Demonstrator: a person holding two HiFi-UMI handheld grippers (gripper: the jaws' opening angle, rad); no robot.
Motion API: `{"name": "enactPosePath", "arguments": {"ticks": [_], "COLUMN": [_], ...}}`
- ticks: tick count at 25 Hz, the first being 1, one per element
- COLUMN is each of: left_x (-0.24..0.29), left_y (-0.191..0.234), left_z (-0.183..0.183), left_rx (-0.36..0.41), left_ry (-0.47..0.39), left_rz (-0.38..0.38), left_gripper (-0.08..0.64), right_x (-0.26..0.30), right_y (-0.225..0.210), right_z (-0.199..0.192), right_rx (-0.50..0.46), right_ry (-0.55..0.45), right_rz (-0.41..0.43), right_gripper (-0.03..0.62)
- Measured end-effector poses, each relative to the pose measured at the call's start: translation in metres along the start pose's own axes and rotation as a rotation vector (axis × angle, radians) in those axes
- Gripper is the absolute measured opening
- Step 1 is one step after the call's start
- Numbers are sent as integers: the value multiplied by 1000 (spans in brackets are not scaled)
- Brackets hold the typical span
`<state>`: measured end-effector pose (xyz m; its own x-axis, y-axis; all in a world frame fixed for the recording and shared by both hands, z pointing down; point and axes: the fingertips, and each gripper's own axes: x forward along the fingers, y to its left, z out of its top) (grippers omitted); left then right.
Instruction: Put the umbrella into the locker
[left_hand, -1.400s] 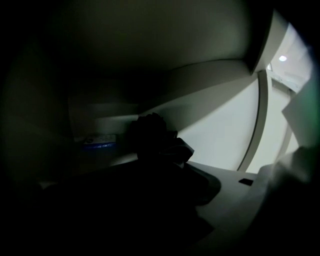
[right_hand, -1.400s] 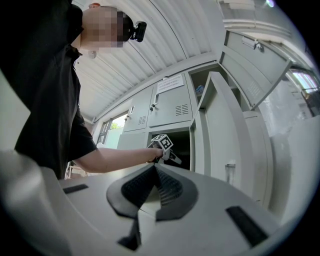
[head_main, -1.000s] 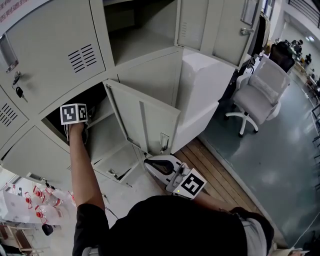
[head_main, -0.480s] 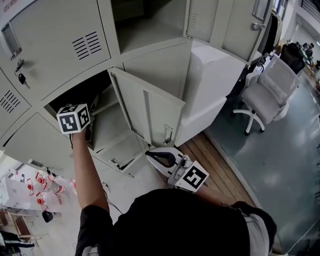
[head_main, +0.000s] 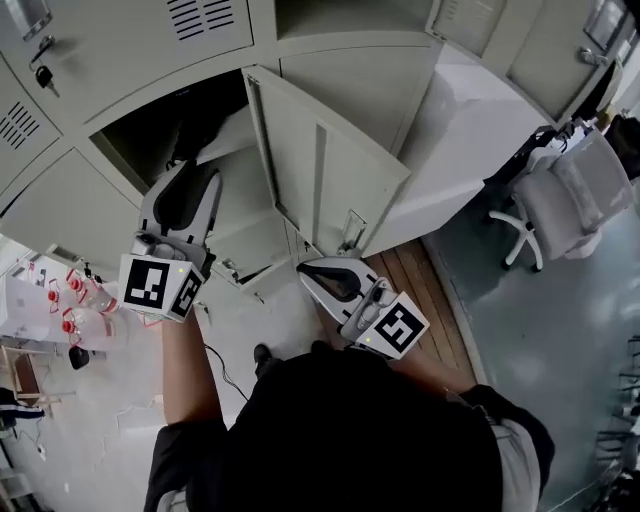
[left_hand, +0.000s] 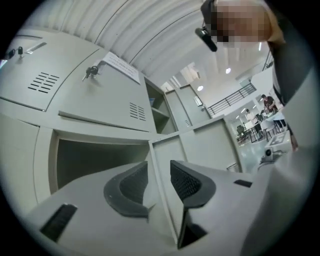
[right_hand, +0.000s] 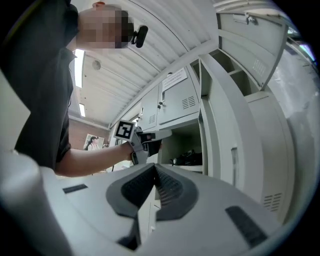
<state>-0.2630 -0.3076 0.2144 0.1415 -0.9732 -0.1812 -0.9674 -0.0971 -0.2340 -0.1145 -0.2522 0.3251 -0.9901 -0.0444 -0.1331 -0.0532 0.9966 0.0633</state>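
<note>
Here, a black folded umbrella is seen lying inside an open compartment of a grey steel locker, with nothing touching it (in the head view it is little more than a dark bundle deep in the opening). The compartment's door is swung wide toward the person, its edge standing between the two tools.

The left gripper is held just in front of the opening and pointed into it. Its jaws have just been closing and are shown partway apart, with a narrow gap between the ribbed pads. Nothing is caught in that gap; only the door's edge is seen beyond it.

The right gripper is held lower, near the foot of the door and well apart from the umbrella. Its jaws are pressed together at the tips and empty.

A bunch of keys is left hanging from the lock of a closed door at upper left. A white office chair is parked on the grey floor at right.
</note>
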Motion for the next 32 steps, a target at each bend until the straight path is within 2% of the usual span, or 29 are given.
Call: {"name": "enactPosePath", "arguments": {"ticks": [3,6,10,16,20,23,32], "left_x": [-24,-49,-75,-133,-187,-232,-370], "left_y": [-28,-53,-84,-110,-119,-137,-221], "left_z": [-6,-17,-49,-83,-100,-107,-110], "left_rx": [-4,-63,-120,-272,-360,-434,-516], "left_ry": [-22,-46,14,99,115,109,136], "left_rz": [-23,-44,-98,-91,-87,-95,-198], "left_gripper": [97,61,40,34,25,18,17], "right_x": [0,-1,4,4,2,-10,-64], "right_y": [0,3,8,31,63,89,203], "right_z": [-10,-21,-30,-42,-68,-80,-78], "right_rx": [34,62,93,136,190,234,171], "right_ry": [6,13,-6,-15,52,106,199], "right_rz": [35,67,98,115,132,90,23], "right_gripper": [12,12,12,12,12,12,11]}}
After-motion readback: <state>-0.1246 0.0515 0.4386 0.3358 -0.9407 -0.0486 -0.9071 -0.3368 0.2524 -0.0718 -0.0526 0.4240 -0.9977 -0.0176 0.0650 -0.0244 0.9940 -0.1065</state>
